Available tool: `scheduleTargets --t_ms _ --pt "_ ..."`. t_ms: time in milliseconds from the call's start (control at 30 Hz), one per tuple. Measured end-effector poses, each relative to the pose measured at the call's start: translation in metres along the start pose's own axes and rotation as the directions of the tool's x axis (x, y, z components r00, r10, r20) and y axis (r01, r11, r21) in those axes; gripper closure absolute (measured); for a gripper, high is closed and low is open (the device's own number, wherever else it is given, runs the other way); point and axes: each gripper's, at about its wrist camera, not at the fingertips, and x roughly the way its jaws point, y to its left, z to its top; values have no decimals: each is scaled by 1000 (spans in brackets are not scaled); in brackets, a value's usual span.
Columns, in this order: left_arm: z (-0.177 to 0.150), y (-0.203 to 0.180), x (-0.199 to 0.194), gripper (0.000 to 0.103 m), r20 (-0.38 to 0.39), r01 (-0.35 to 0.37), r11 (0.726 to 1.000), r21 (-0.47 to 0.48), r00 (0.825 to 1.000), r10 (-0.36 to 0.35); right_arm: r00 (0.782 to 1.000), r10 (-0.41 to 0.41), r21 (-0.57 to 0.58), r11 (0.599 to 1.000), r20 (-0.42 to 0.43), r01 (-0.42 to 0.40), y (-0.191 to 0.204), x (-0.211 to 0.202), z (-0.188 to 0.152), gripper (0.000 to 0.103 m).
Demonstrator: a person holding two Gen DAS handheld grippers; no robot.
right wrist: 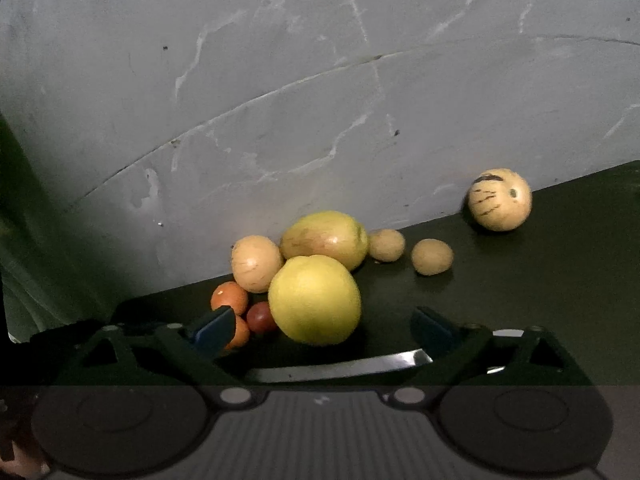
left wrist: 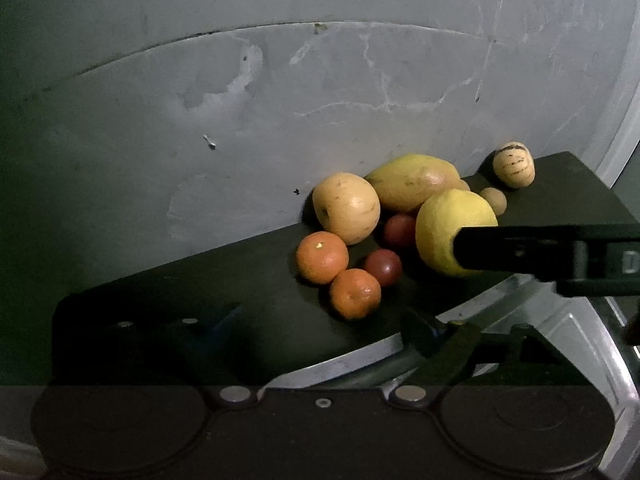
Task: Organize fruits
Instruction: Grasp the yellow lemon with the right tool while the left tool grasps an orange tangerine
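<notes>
The right gripper (right wrist: pixel 324 326) hangs spread wide before the big yellow fruit (right wrist: pixel 315 300) at lower centre of the dark counter (right wrist: pixel 560 280), grasping nothing; the pick looks just begun, calling for advancing, then closing.

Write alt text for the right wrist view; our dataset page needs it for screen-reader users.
The open right gripper faces a large yellow fruit on a dark tabletop, its fingers either side, not touching. Behind lie two oranges, tan and yellow fruits, and a striped pale fruit apart by the grey wall.
</notes>
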Motion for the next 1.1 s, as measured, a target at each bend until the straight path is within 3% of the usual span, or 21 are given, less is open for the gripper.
scheduleTargets --t_ms 267,733,1100 --pt "0 3 3 46 9 29 999 -24 1000 -29 1000 2 8 1000 -22 -2 6 17 8 19" --pt "4 -1 9 70 15 68 997 -43 998 -67 998 7 39 999 -62 -5 5 33 19 38" --pt "4 -3 6 73 20 65 997 -48 998 -64 998 7 36 999 -61 -5 4 33 20 40"
